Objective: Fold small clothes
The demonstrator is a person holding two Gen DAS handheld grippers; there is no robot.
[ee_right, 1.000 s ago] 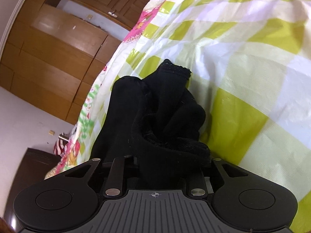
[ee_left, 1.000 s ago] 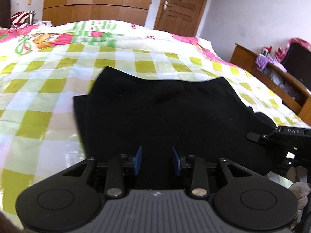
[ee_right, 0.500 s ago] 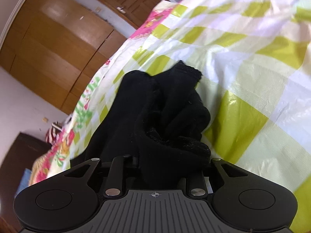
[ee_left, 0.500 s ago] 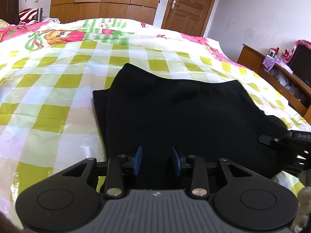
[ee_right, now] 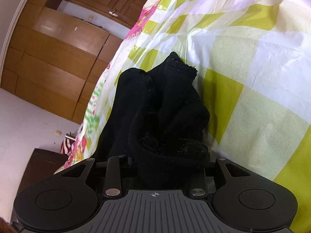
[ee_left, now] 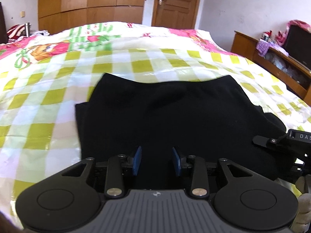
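A black garment (ee_left: 165, 116) lies spread on the green-checked bed cover (ee_left: 48, 97), with a folded layer showing along its left edge. My left gripper (ee_left: 156, 163) hovers over its near edge, open, its blue pads (ee_left: 137, 163) apart with nothing pinched. At the garment's right end is my right gripper (ee_left: 287, 141). In the right wrist view the garment's end (ee_right: 169, 116) is bunched up in the right gripper (ee_right: 167, 167). The cloth hides the pads. These jaws are opening with the bunch still between them.
A wooden wardrobe (ee_left: 87, 2) and a door (ee_left: 175, 2) stand beyond the bed. A low wooden cabinet (ee_left: 272, 62) with clutter lines the right side. A gloved hand (ee_left: 303, 213) holds the right gripper. Floral bedding (ee_left: 48, 48) covers the far part of the bed.
The left wrist view shifted over the garment and tilted a little; its pads kept the same gap. The right wrist view rolled slightly, with the black bunch still in the jaws.
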